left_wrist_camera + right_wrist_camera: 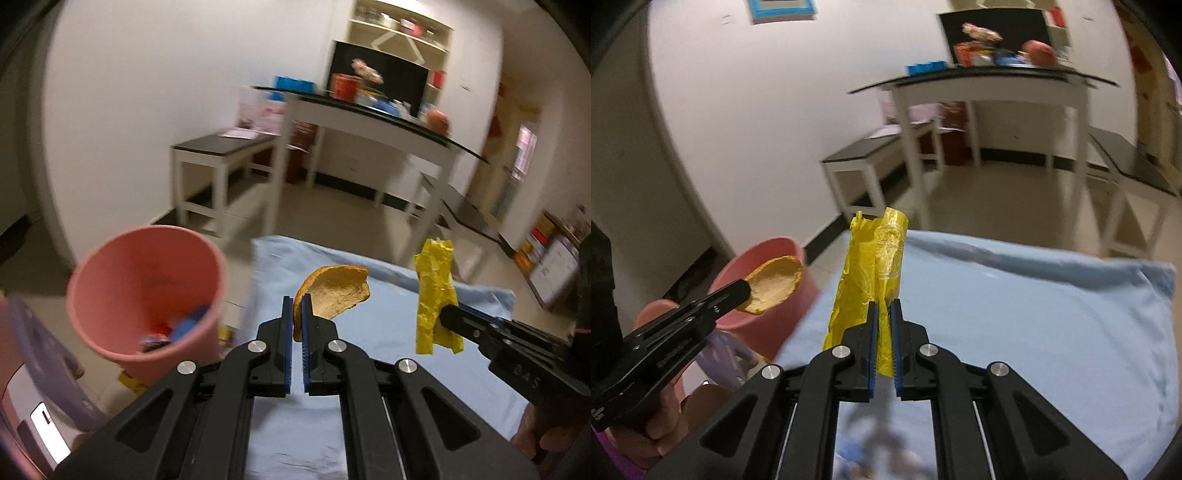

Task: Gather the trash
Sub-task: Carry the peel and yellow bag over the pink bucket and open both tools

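Blue cloth (369, 354) below. Left gripper (297, 306) clamps orange peel (340, 291), right gripper (884, 314) clamps yellow wrapper (871, 273); transport step. Next: swing left over pink bin (147, 291), release.

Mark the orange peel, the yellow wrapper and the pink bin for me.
orange peel (338, 291), left wrist view, on its pale inner side.
yellow wrapper (875, 266), right wrist view, on the crinkled middle above the jaws.
pink bin (110, 266), left wrist view, on its inner wall.

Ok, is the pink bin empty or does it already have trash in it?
Not empty. The left wrist view looks into the pink bin, where red and blue scraps lie at the bottom, far below the rim.
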A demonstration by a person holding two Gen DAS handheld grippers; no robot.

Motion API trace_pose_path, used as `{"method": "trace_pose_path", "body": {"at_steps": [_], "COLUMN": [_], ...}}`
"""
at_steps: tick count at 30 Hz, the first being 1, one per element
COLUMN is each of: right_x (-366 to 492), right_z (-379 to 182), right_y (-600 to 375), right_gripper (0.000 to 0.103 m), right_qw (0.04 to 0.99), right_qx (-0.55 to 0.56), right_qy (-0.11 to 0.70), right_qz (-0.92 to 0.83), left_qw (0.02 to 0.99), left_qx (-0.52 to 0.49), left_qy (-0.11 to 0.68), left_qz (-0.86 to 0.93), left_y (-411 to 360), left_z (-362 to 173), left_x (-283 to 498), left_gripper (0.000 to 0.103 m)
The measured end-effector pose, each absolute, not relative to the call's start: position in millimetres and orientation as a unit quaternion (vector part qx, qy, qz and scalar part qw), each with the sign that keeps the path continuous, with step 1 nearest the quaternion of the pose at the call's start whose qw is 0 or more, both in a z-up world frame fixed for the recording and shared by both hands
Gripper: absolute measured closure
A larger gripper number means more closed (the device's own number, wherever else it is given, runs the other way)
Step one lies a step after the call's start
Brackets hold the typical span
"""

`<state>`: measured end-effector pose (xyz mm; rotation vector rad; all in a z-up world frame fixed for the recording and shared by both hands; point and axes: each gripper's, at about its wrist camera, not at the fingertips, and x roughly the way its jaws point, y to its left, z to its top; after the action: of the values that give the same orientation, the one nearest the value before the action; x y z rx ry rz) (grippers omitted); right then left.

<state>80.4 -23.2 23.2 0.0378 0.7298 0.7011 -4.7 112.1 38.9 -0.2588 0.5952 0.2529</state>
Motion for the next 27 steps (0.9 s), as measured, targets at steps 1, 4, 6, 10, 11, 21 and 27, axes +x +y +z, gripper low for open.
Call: {"method": "trace_pose_path", "body": {"at_steps": [1, 4, 6, 10, 11, 21, 27], "right_x": [80.3, 80.4, 80.1, 75.1, 75.5, 72.6, 76.8], "right_z": [26.2, 32.9, 36.2, 39.6, 38.7, 25.1, 7.3], "right_y": [-11.9, 22.9, 44.5, 87.4, 97.6, 181.6, 210.1], "right_gripper": [0.097, 0.097, 0.097, 0.097, 0.097, 0.097, 0.097], "right_qw": [0.872, 0.862, 0.855, 0.844, 0.841, 0.818, 0.81], "right_qx": [0.014, 0.005, 0.0, -0.02, -0.026, -0.063, -0.082], "right_qy": [0.346, 0.343, 0.343, 0.337, 0.337, 0.349, 0.364], "right_qz": [0.345, 0.373, 0.388, 0.417, 0.422, 0.452, 0.452], "left_qw": [0.939, 0.934, 0.932, 0.925, 0.923, 0.898, 0.889], "left_qx": [-0.13, -0.139, -0.141, -0.148, -0.151, -0.186, -0.2], "left_qy": [0.29, 0.286, 0.281, 0.276, 0.276, 0.29, 0.3], "left_qz": [0.134, 0.161, 0.181, 0.214, 0.221, 0.275, 0.282], "left_y": [119.7, 142.1, 155.2, 181.3, 187.3, 250.5, 272.7], "left_z": [39.8, 41.3, 42.5, 40.6, 40.0, 15.7, 3.4], "left_x": [-6.2, -15.2, -20.3, -28.9, -29.2, -35.6, -34.8], "left_gripper": [0.1, 0.1, 0.1, 0.1, 0.1, 0.1, 0.1]}}
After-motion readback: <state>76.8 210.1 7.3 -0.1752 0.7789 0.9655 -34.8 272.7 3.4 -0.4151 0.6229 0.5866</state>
